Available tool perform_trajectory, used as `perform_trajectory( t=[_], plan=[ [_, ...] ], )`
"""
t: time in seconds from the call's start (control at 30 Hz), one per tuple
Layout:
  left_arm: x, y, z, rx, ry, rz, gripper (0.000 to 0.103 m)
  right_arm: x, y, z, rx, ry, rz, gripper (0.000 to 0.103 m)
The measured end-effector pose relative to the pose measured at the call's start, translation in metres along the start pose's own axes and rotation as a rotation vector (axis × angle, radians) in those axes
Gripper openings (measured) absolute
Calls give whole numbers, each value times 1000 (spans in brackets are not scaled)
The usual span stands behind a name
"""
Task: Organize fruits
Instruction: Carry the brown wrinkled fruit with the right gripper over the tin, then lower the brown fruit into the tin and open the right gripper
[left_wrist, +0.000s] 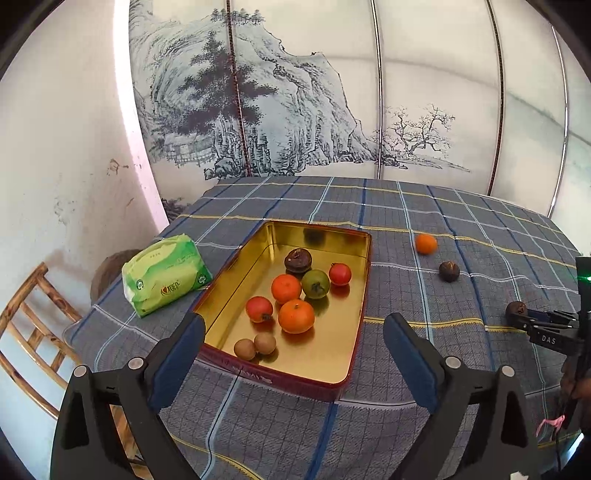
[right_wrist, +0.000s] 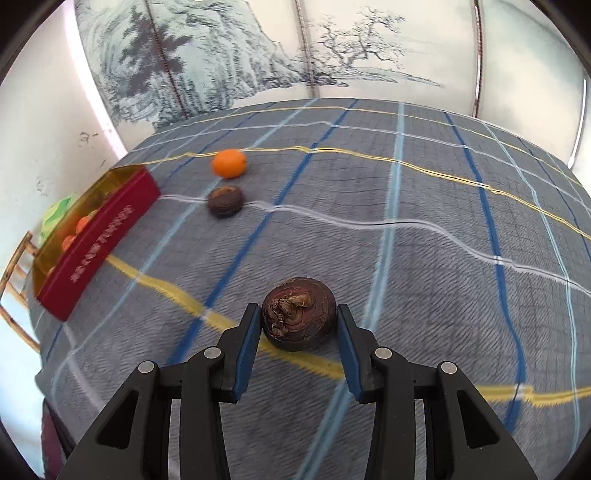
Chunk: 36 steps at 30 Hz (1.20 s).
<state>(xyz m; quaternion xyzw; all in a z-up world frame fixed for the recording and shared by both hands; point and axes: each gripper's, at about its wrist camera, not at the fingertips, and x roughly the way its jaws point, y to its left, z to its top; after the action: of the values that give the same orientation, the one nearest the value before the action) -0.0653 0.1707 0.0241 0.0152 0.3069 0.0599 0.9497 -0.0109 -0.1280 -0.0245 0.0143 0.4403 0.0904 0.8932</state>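
A gold-lined tin (left_wrist: 325, 347) with red sides (right_wrist: 99, 240) lies on the checked cloth and holds several fruits: oranges, red ones, a green one, a dark brown one and two small tan ones. My left gripper (left_wrist: 294, 318) hovers open and wide over the tin's near end, with nothing between its fingers. My right gripper (right_wrist: 297, 312) is shut on a dark brown fruit (right_wrist: 299, 317) low over the cloth, to the right of the tin; its tip with that fruit (left_wrist: 516, 308) also shows in the left wrist view. An orange (right_wrist: 229, 162) and another dark brown fruit (right_wrist: 225, 201) lie loose on the cloth.
A green tissue pack (left_wrist: 166, 277) lies left of the tin near the table's left edge. A wooden chair (left_wrist: 29, 332) stands below that edge. A painted screen (left_wrist: 295, 110) rises right behind the table. A hand (left_wrist: 580, 376) holds the right gripper.
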Motion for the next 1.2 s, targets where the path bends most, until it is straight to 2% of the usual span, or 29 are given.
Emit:
perform_trajectory(
  t=[0.3,0.5,0.67,0.8,0.97,1.2],
  plan=[
    [3,10,-10,-12,15,12,96,-26,63,12,-70,-30,128,42],
    [7,38,-21,-62,28,56,96,-35,123,32,-155,-42,242,42],
    [10,64,-33,-90,51,117,96,-29,176,49,-213,-27,363,42],
    [11,75,-41,-111,78,117,96,-12,222,60,-276,6,436,42],
    [8,80,-45,-103,76,126,97,29,264,61,-335,78,437,42],
    [9,80,-48,-94,88,122,99,62,281,55,-364,131,403,42]
  ],
)
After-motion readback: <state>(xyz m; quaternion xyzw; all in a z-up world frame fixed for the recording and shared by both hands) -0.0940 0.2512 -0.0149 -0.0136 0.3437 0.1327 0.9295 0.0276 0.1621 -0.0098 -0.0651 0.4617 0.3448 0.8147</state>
